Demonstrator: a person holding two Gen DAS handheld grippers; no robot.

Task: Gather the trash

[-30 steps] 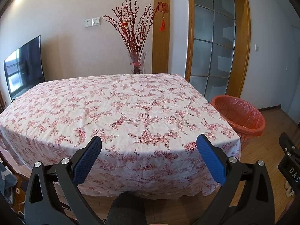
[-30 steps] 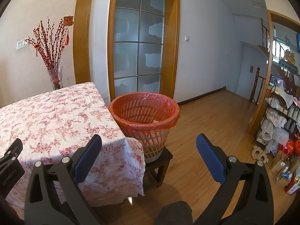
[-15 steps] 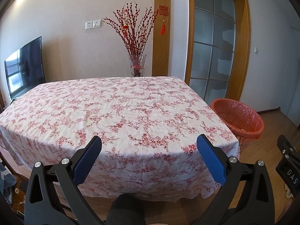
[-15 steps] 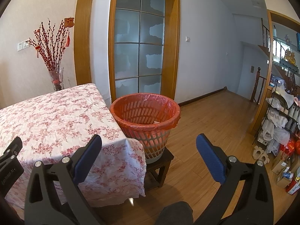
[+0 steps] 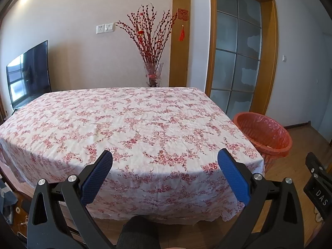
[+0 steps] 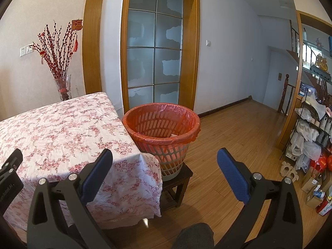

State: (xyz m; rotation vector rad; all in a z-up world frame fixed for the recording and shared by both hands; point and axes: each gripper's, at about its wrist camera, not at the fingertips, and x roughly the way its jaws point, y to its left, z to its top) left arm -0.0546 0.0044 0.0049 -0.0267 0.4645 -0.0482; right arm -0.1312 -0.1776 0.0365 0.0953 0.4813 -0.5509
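bin (image 6: 161, 124) contents mostly hidden (liner) | stool (image 6: 176, 183) half-covered by tablecloth (image 6: 62, 128)

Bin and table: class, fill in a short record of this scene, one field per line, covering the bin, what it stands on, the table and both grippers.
bin: orange basket with an orange liner, beside the table's corner
bin contents: something pale at the bottom, unclear what
bin support: small dark stool
table: flowered cloth, no trash visible on it
left gripper: open, holding nothing
right gripper: open, holding nothing
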